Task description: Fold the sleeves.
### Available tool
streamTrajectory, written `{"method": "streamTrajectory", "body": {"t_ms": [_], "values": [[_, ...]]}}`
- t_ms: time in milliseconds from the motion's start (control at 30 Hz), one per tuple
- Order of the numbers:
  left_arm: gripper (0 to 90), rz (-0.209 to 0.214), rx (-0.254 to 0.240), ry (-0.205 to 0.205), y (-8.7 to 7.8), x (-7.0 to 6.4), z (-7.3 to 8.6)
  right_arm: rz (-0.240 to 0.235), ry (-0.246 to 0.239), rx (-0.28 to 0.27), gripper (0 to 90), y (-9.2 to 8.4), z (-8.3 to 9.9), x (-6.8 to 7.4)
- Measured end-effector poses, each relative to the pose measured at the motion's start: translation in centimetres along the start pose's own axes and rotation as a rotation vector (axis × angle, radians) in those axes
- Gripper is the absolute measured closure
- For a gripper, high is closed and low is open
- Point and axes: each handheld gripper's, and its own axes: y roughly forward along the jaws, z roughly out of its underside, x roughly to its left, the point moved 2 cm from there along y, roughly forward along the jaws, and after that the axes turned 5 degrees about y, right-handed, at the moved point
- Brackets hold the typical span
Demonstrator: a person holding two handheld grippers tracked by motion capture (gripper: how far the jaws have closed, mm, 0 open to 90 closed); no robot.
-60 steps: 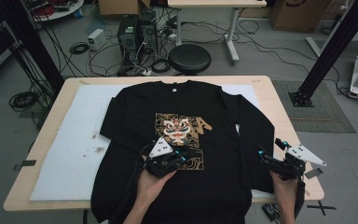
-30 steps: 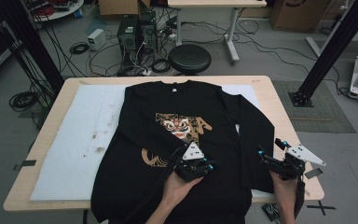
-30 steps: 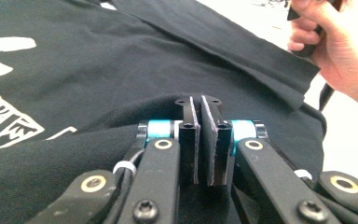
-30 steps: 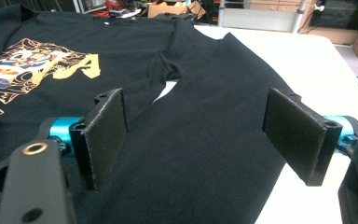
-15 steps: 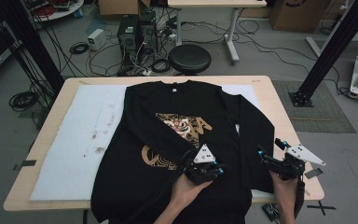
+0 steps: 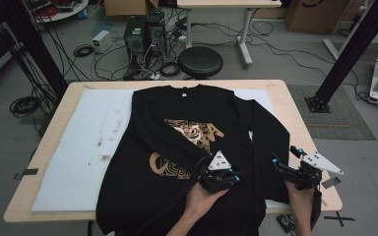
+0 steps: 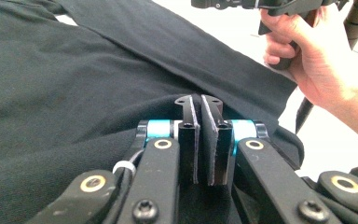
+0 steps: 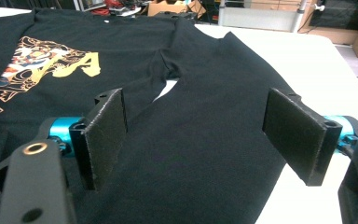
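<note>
A black long-sleeved shirt (image 6: 187, 123) with a gold print (image 6: 197, 132) lies flat on the table. Its left sleeve (image 6: 170, 140) is folded slantwise across the chest. My left gripper (image 6: 235, 178) is shut on that sleeve's end, low on the shirt's right half. In the left gripper view the jaws (image 7: 199, 105) stand almost together, pinching black cloth. My right gripper (image 6: 283, 157) is open, just above the end of the right sleeve (image 6: 268, 128). In the right gripper view the sleeve (image 8: 205, 98) runs between the wide-apart pads (image 8: 107, 126) without touching them.
A white felt mat (image 6: 78, 147) lies under the shirt on the wooden table (image 6: 295, 108). The shirt's hem hangs over the near edge. Behind the table stand a round stool (image 6: 200, 61), computer boxes (image 6: 142, 32) with cables, and a slanting black post (image 6: 347, 54) at the right.
The left gripper has travelled to the right across the shirt, drawing the left sleeve over the print. The right gripper has stayed where it was, still open.
</note>
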Motion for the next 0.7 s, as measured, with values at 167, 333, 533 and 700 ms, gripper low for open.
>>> {"method": "streamTrajectory", "body": {"t_ms": [167,333,533,700], "values": [[84.4,0.005,0.020,0.000,0.6,-0.1,0.3,0.000,0.001,0.001,22.2,0.0,0.0,0.0],[84.5,0.010,0.018,-0.002,0.8,-0.2,0.2,0.001,-0.001,0.000,22.2,0.0,0.0,0.0],[68.4,0.024,0.016,0.006,1.0,-0.6,0.1,-0.001,-0.001,-0.002,22.2,0.0,0.0,0.0],[52.0,-0.029,-0.005,0.018,-0.9,0.4,-0.3,-0.003,0.001,-0.003,22.2,0.0,0.0,0.0]]}}
